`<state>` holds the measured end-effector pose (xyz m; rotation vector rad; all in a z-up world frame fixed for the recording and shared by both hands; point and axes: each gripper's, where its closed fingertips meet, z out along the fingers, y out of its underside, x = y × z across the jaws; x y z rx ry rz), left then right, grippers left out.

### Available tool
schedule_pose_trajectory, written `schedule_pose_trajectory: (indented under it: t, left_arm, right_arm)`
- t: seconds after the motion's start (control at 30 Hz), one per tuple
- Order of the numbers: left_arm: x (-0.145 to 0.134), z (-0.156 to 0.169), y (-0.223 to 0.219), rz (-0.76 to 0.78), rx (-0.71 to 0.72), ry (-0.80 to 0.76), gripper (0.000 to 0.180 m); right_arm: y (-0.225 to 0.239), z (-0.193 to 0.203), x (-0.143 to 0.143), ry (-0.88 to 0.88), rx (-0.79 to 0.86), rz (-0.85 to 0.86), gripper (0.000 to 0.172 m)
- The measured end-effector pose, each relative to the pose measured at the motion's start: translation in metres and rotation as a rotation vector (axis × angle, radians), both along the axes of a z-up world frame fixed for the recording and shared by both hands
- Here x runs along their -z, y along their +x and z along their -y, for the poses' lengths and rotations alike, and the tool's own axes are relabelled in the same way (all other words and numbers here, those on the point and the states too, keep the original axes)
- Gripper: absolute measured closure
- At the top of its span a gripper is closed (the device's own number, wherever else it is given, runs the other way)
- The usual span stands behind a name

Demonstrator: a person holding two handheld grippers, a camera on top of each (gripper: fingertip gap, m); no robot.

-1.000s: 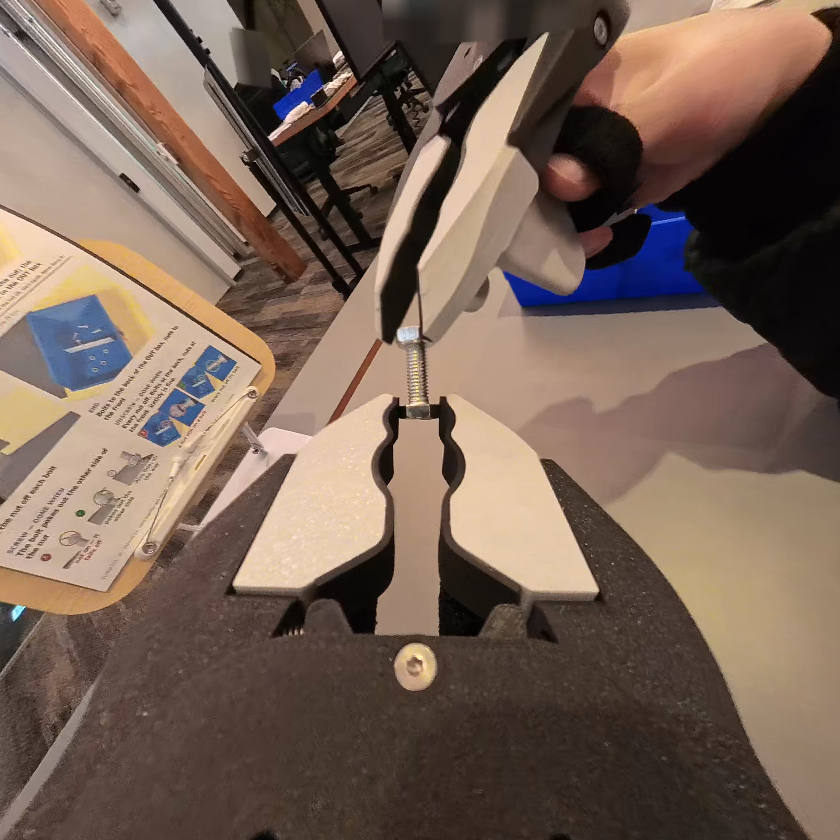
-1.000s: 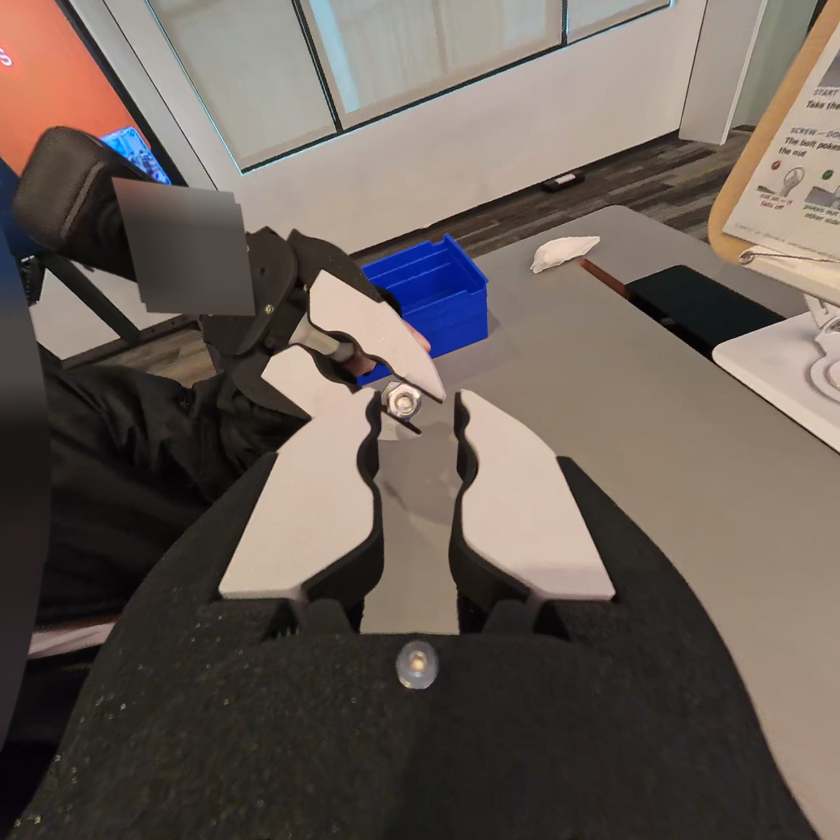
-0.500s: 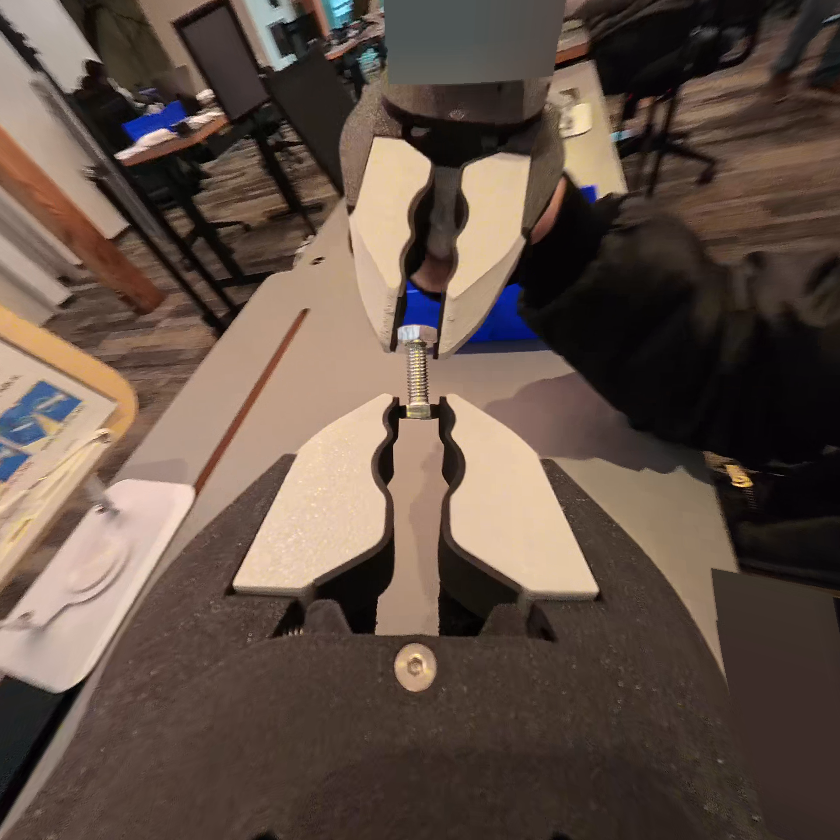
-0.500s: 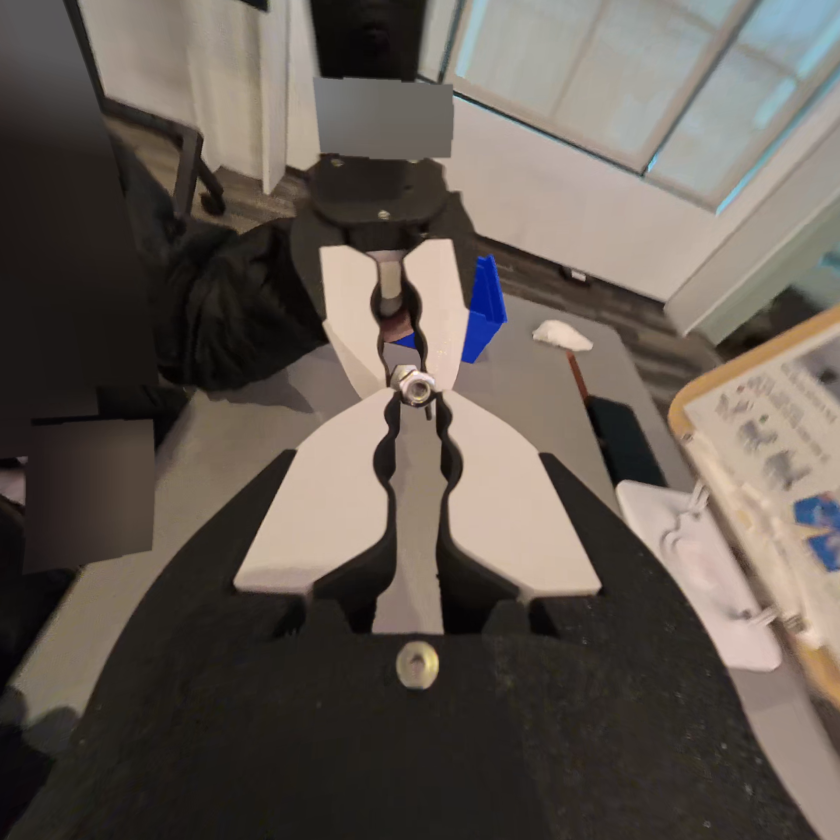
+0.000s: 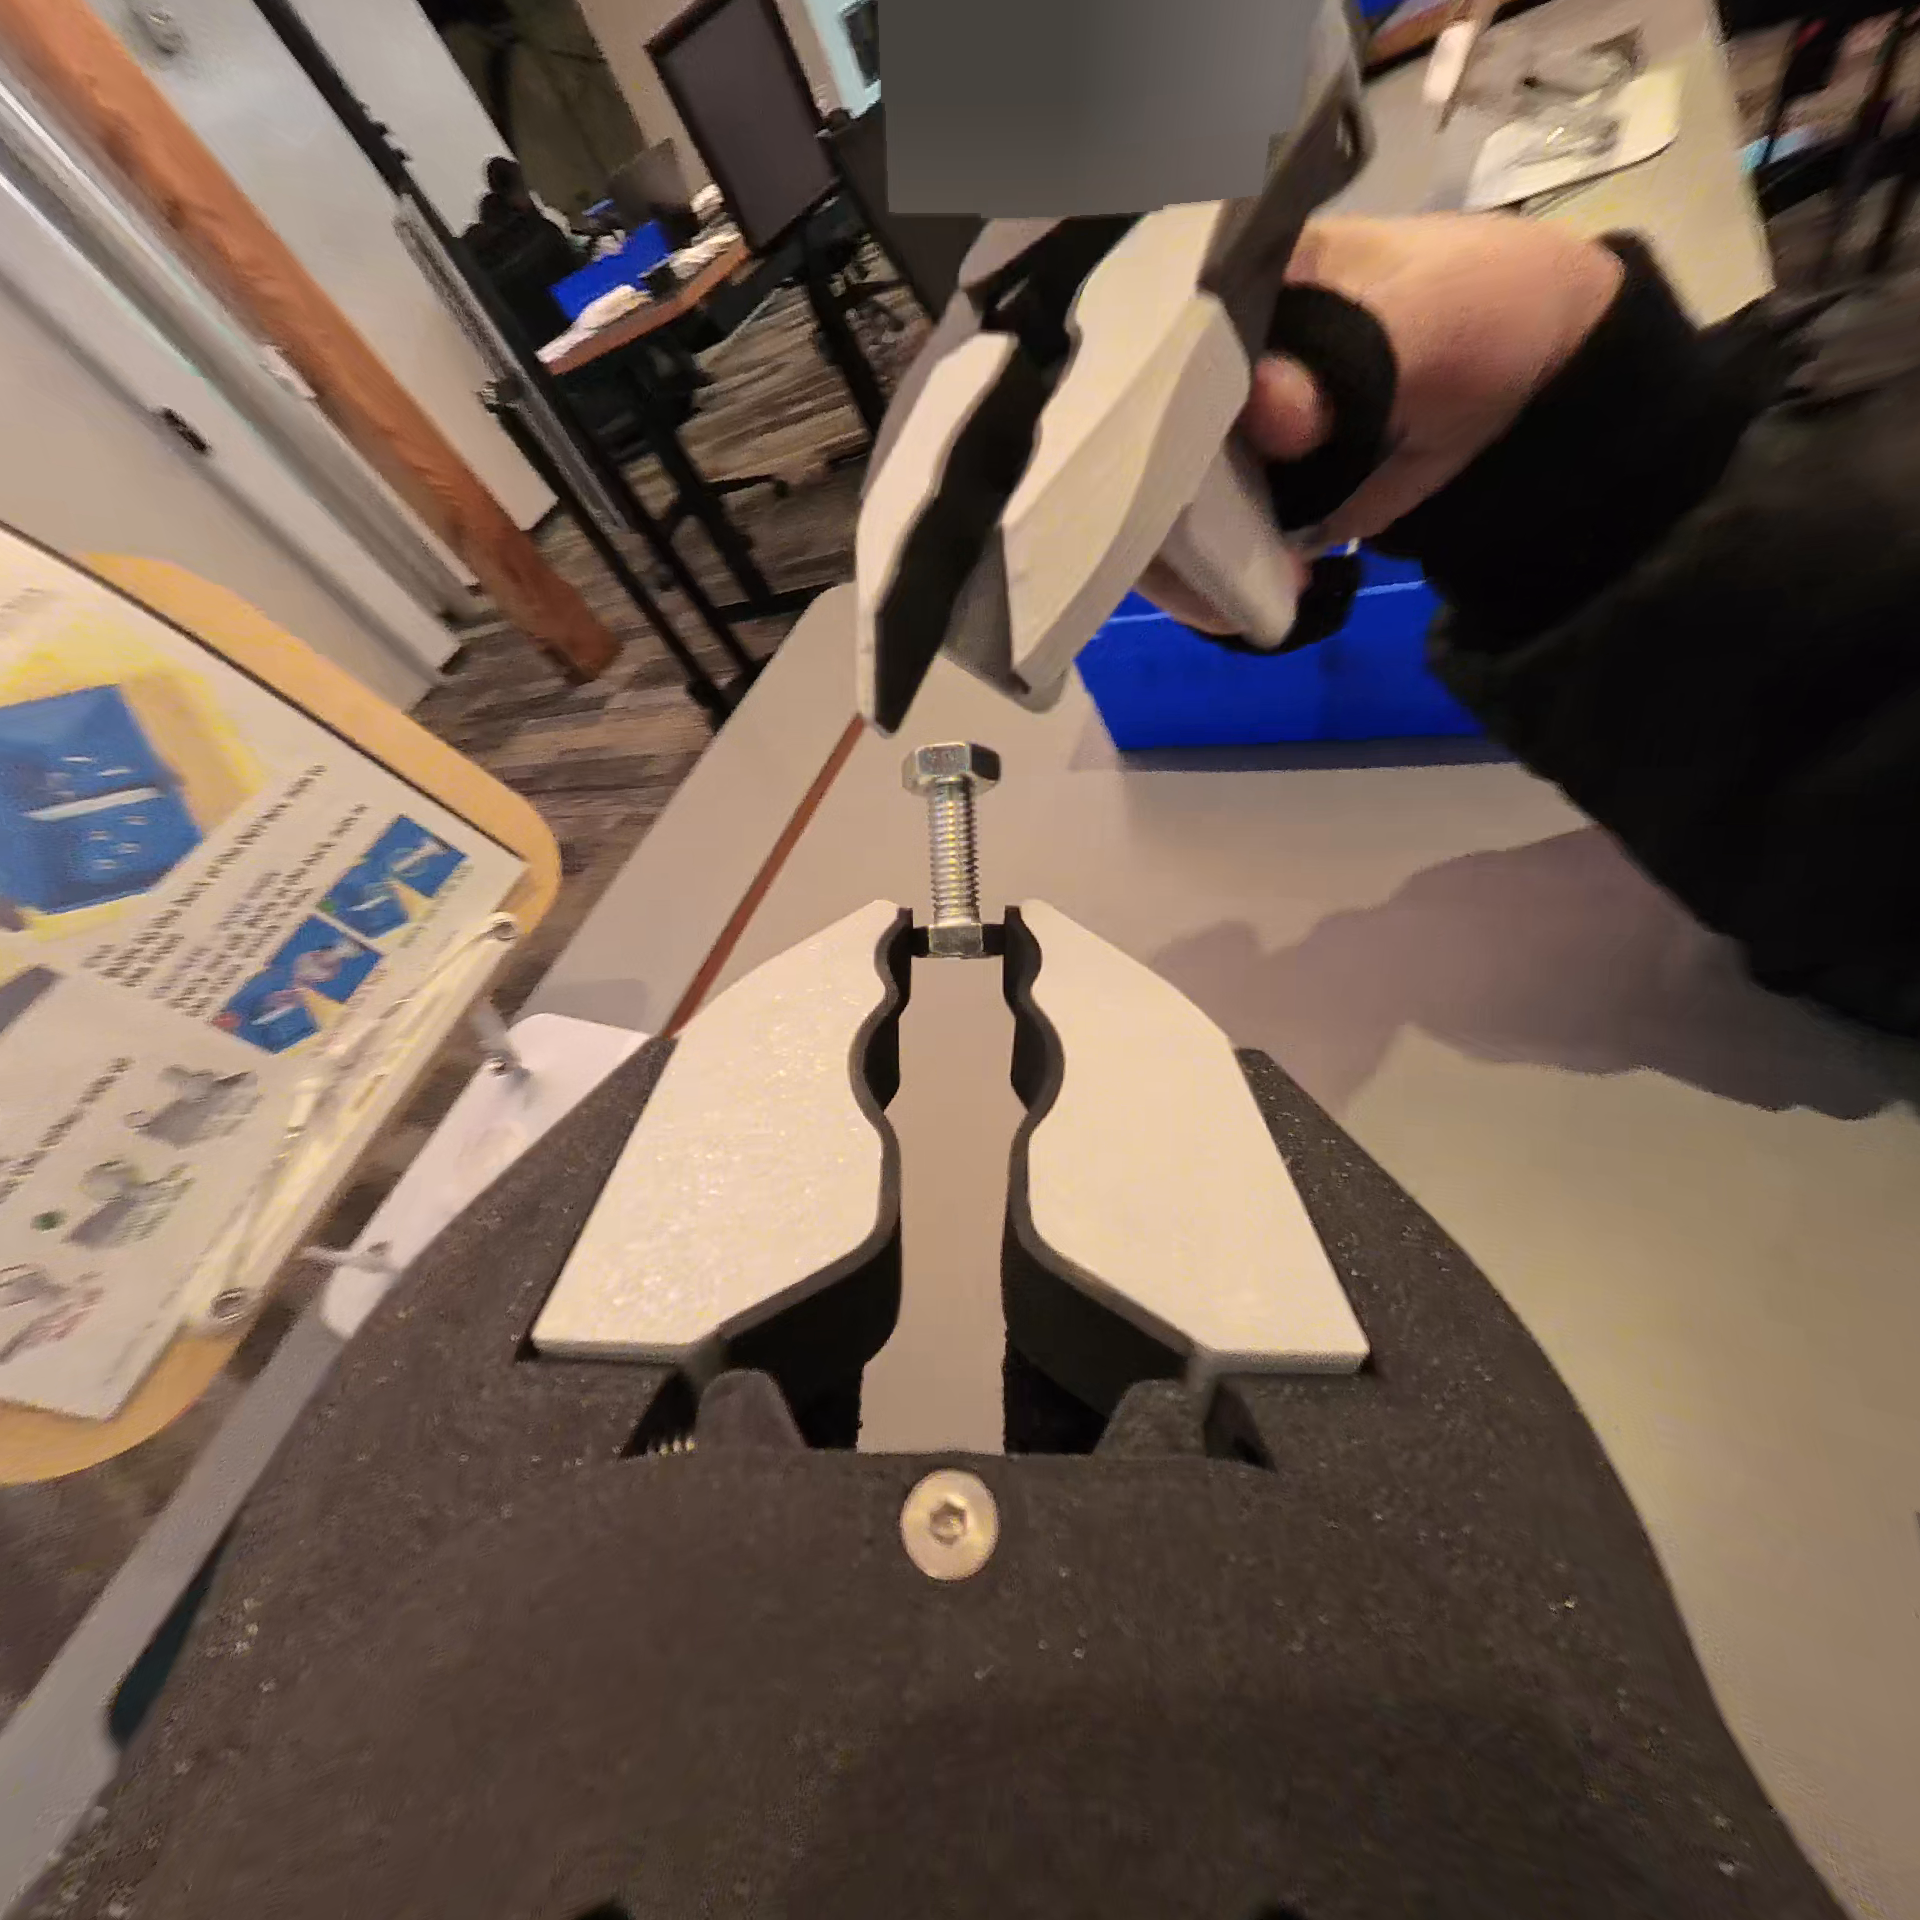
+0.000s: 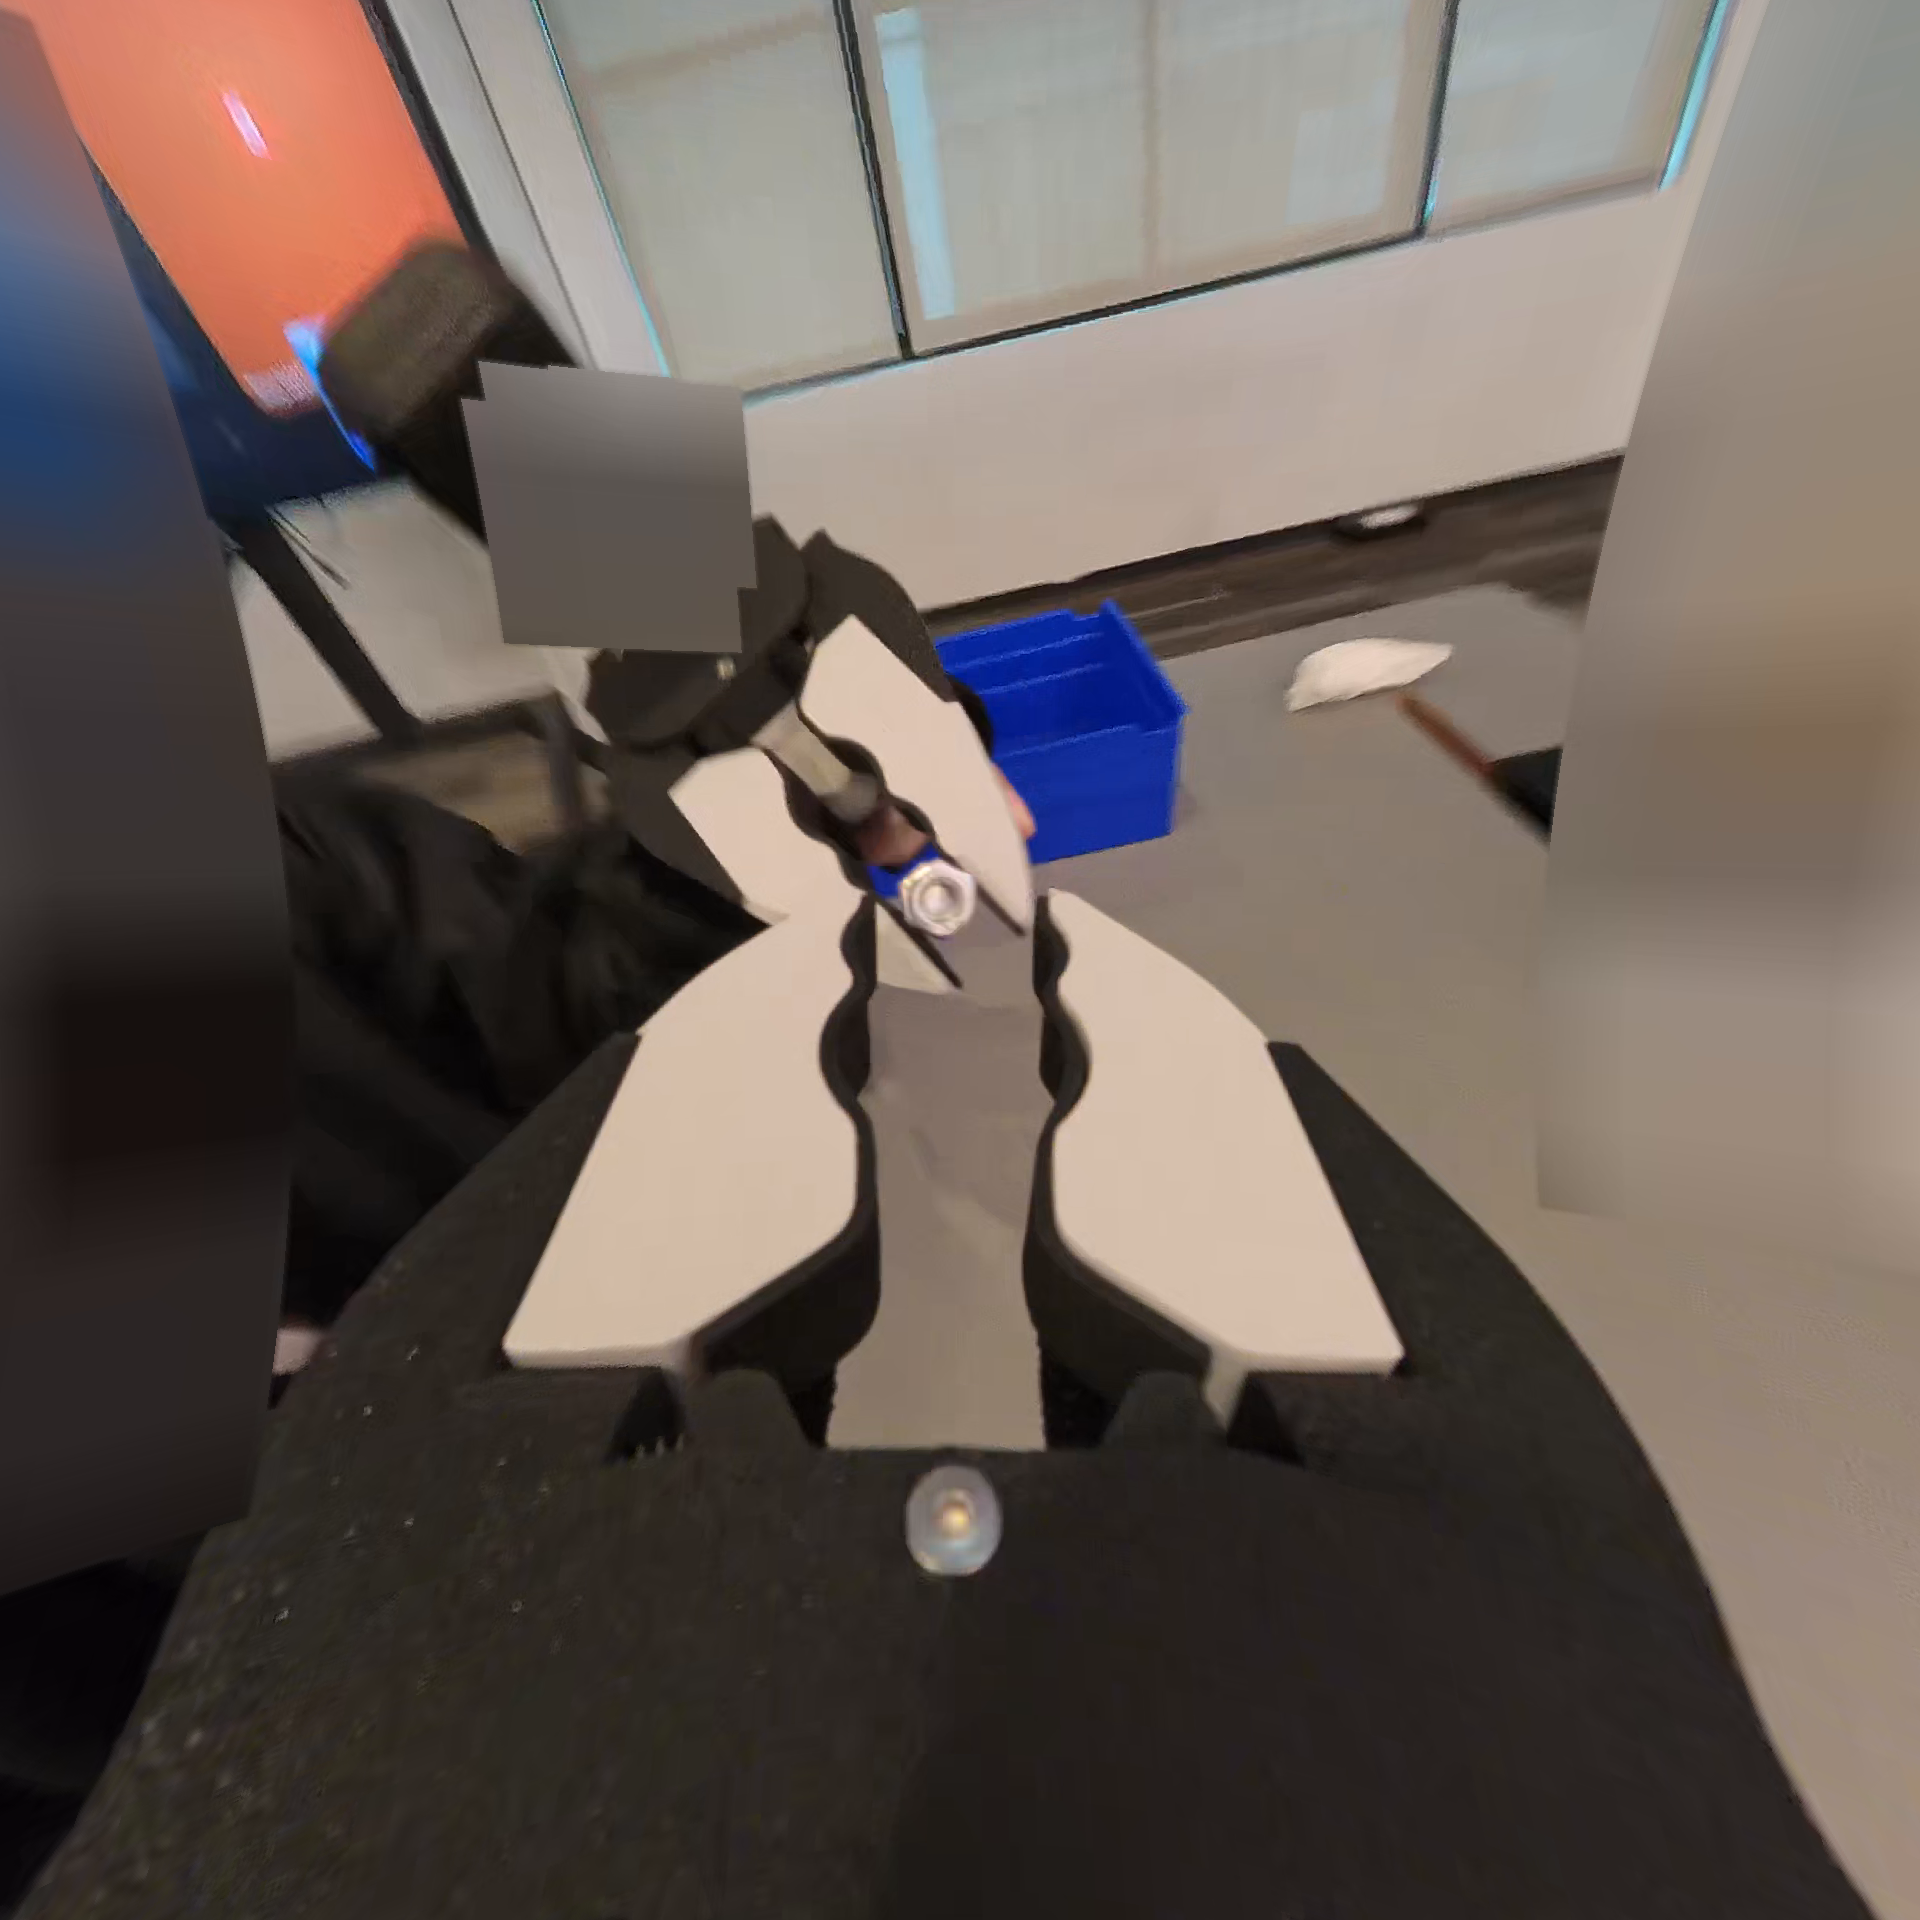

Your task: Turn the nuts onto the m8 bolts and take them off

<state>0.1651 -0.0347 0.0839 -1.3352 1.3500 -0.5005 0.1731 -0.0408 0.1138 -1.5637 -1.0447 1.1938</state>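
Note:
My left gripper (image 5: 958, 920) is shut on the lower end of a silver M8 bolt (image 5: 954, 852) and holds it upright above the grey table (image 5: 1507, 1299). A hex nut (image 5: 951, 767) sits at the bolt's far end. My right gripper (image 5: 956, 696) hangs tilted just above that nut, open, and its fingertips do not touch it. In the right wrist view the nut (image 6: 935, 899) shows end-on between my open right fingertips (image 6: 1049, 935), with a gap on both sides. The left gripper's fingers (image 6: 914, 727) show behind it.
A blue bin (image 5: 1247, 686) stands on the table behind the grippers; it also shows in the right wrist view (image 6: 1070, 727). An instruction board (image 5: 208, 935) on a white stand stands at the left. A white cloth (image 6: 1361, 665) lies farther back. The grippers are tip to tip, or close to it.
The right gripper closed on the nut and turned upright with it. It has now opened, let go, swung back to its tilt and drawn slightly off. The left gripper kept its hold.

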Motion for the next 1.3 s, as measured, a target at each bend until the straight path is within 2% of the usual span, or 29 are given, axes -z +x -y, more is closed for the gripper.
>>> schedule_pose_trajectory:
  t: [0.07,0.17,0.23,0.47,0.53,0.6,0.73,0.9,0.97,1.13,1.3]
  left_arm:
    - [-0.001,-0.006,-0.001,-0.013,-0.051,0.058,0.164]
    - [-0.001,-0.007,-0.001,-0.023,-0.071,0.087,0.164]
    - [0.000,-0.013,-0.003,-0.045,-0.108,0.122,0.164]
    - [0.003,-0.016,-0.002,-0.073,-0.132,0.151,0.164]
    - [0.004,-0.015,-0.001,-0.072,-0.125,0.149,0.164]
    - [0.004,-0.014,-0.001,-0.073,-0.120,0.144,0.164]
    - [0.006,-0.007,0.001,-0.064,-0.069,0.101,0.164]
    - [0.012,0.019,0.007,-0.064,0.104,-0.027,0.164]
    - [0.013,0.030,0.009,-0.056,0.176,-0.084,0.164]
    - [0.020,0.045,0.009,-0.072,0.290,-0.206,0.164]
    - [0.015,0.038,0.008,-0.050,0.242,-0.161,0.164]
  right_arm:
    - [-0.003,0.001,-0.001,-0.124,-0.035,-0.056,0.143]
    - [-0.004,-0.011,0.008,-0.160,0.035,-0.022,0.141]
    - [-0.006,-0.010,0.008,-0.196,0.026,-0.037,0.147]
    - [-0.011,-0.010,0.011,-0.212,0.058,-0.012,0.146]
    - [-0.011,-0.010,0.011,-0.204,0.060,0.000,0.155]
    - [-0.011,-0.010,0.012,-0.179,0.061,0.019,0.156]
    - [-0.010,-0.004,0.013,-0.027,0.009,0.079,0.156]
    - [-0.006,0.019,0.018,0.394,-0.152,0.158,0.156]
    - [-0.003,0.028,0.020,0.502,-0.205,0.158,0.156]
    - [-0.003,0.040,0.027,0.652,-0.259,0.199,0.156]
    - [-0.004,0.035,0.018,0.668,-0.194,0.172,0.155]
